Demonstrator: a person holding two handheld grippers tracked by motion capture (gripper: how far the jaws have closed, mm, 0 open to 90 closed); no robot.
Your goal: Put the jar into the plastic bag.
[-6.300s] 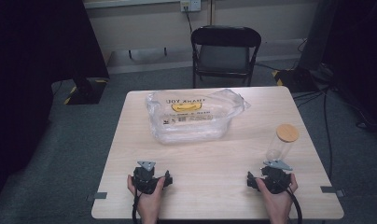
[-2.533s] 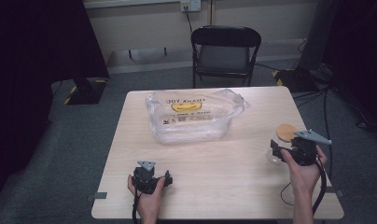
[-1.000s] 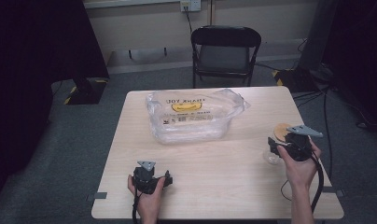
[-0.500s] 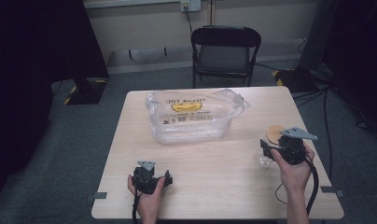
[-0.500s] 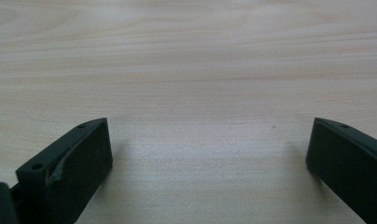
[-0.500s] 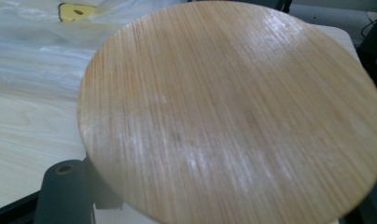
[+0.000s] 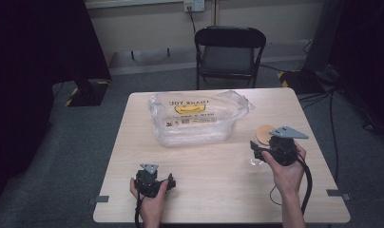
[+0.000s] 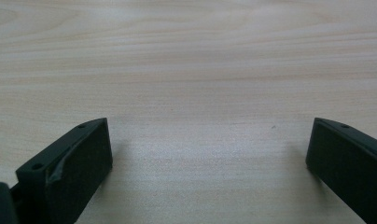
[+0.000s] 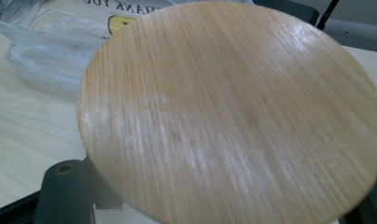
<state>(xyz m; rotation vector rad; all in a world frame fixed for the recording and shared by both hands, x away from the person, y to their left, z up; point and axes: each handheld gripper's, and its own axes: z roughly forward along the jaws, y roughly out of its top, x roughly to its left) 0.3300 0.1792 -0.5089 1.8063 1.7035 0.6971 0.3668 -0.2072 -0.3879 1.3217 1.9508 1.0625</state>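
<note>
While we look down on the desk (image 7: 214,166), this is what we find:

Right tool: our right tool (image 7: 256,151) is clenched on the clear glass jar (image 7: 255,160), holding it at the right side of the desk, partway between the near and far edges.

Jar: its glass body is mostly hidden behind the tool and our hand; we cannot tell whether its base touches the desk.

Lid: the round wooden lid (image 9: 233,116) sits on top of the jar, close under the right gripper view's camera; in the high view it shows as a tan disc just far of the tool (image 7: 264,134).

Left tool: our left tool (image 8: 210,154) is released, jaws standing wide apart with bare desk between them; it rests at the near left of the desk.

Plastic bag: a clear plastic bag (image 7: 199,118) with printed lettering lies at the far middle of the desk, left of the jar and apart from it.

Chair: a black folding chair (image 7: 229,52) stands beyond the far edge.
</note>
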